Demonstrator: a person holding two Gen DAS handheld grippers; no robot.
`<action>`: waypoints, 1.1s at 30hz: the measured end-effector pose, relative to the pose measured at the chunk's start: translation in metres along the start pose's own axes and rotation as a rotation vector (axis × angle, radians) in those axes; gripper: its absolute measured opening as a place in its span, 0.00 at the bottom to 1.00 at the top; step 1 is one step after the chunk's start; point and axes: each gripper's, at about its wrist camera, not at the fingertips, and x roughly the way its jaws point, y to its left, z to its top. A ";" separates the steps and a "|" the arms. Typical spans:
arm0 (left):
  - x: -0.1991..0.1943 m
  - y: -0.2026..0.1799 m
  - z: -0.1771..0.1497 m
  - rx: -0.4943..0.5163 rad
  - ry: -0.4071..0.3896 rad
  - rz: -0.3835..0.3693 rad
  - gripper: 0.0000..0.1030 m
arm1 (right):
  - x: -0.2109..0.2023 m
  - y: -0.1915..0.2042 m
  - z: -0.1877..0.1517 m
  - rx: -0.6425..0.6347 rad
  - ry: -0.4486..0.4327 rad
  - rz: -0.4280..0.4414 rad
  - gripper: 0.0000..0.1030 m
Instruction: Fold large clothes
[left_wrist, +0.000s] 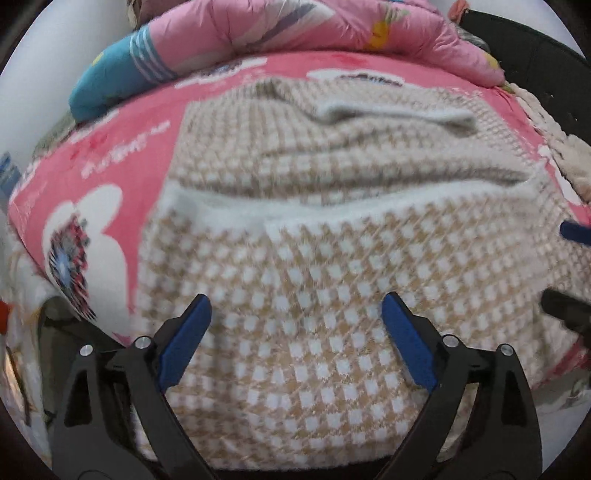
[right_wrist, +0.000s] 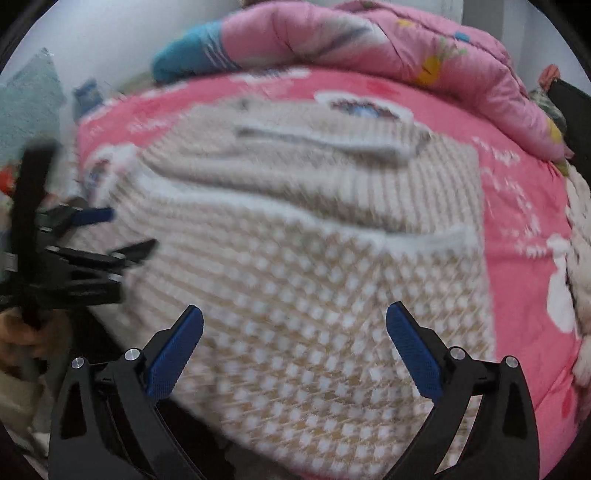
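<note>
While both wrist views carry motion blur, the main layout reads clearly: a beige-and-white checked sweater (left_wrist: 314, 258) lies folded on a pink printed bedsheet (left_wrist: 122, 155), its near portion draped toward the bed's front edge and a white ribbed band crossing it from side to side.

Left gripper (left_wrist: 297, 306): jaws spread wide, blue pads facing each other across a broad stretch of checked knit. Nothing sits between the pads; whether the tips touch the fabric cannot be told. Pose: pointed forward and down over the near half of the sweater, roughly centred on it.

Right gripper (right_wrist: 295, 317): likewise wide open, holding nothing, with the knit showing between its blue fingers (right_wrist: 413, 354). Pose: aimed forward over the sweater's near right part, the pink sheet visible off its right side.

In the right wrist view the left gripper appears at the left edge, side-on and blurred, black frame with one blue pad, near the sweater's left border. A hand (right_wrist: 22, 332) shows below it, partly cut off by the frame. In the left wrist view a blue pad and a black finger of the right gripper enter at the right edge.

Along the far side of the bed lies a bunched pink quilt (left_wrist: 295, 26), beside it a teal striped cloth (left_wrist: 114, 74).
</note>
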 end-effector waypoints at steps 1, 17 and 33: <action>0.002 0.003 -0.001 -0.027 0.000 -0.006 0.92 | 0.009 -0.003 -0.004 0.020 0.007 0.024 0.94; 0.004 0.003 -0.009 -0.071 -0.020 0.003 0.94 | 0.009 -0.014 -0.010 0.102 -0.003 0.081 0.94; 0.008 0.011 -0.007 -0.088 0.001 -0.023 0.94 | 0.008 -0.016 -0.010 0.107 0.008 0.087 0.94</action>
